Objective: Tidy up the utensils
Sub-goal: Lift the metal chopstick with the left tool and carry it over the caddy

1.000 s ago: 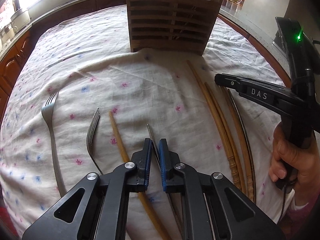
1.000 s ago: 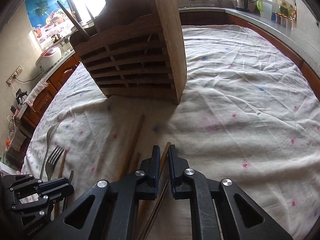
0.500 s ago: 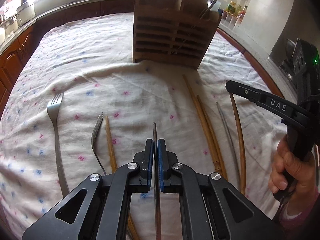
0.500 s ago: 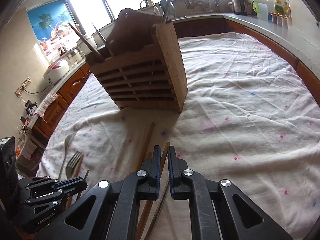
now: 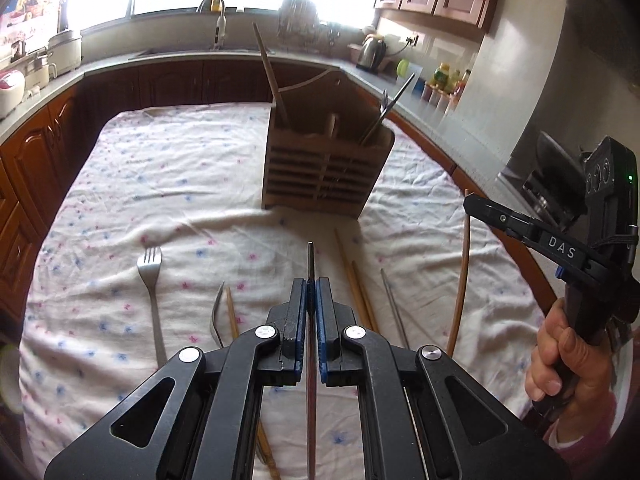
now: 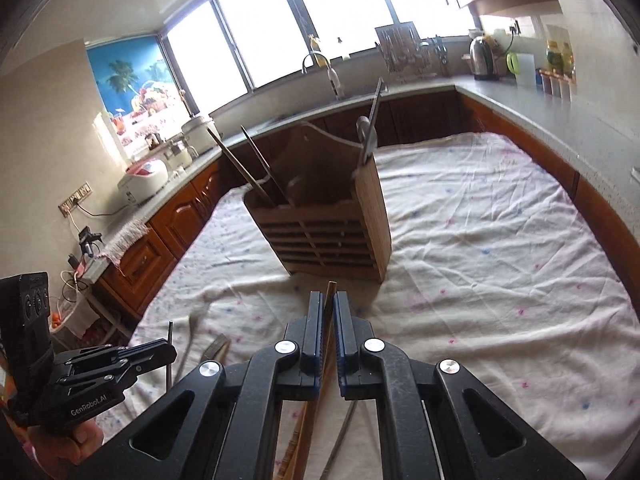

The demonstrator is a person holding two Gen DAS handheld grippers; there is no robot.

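A wooden slatted utensil holder [image 5: 326, 168] stands mid-table and also shows in the right wrist view [image 6: 332, 232], with a few utensils standing in it. My left gripper [image 5: 311, 292] is shut on a thin metal chopstick [image 5: 311, 258] and holds it above the cloth. My right gripper [image 6: 329, 304] is shut on a wooden chopstick [image 6: 330, 294], seen from the left wrist view [image 5: 462, 264] as lifted off the table. On the cloth lie two forks [image 5: 152, 276] [image 5: 216, 312], wooden chopsticks [image 5: 354, 280] and a metal chopstick [image 5: 394, 304].
A white flowered cloth [image 5: 160, 184] covers the table. Kitchen counters [image 5: 60, 80] with wooden cabinets run round the far and both sides, bearing a rice cooker, a sink tap, a kettle [image 6: 482, 58] and bottles.
Both grippers have risen off the cloth with their chopsticks. The left jaws closed onto the metal chopstick and lifted it; the right lifted the wooden one clear of the others.
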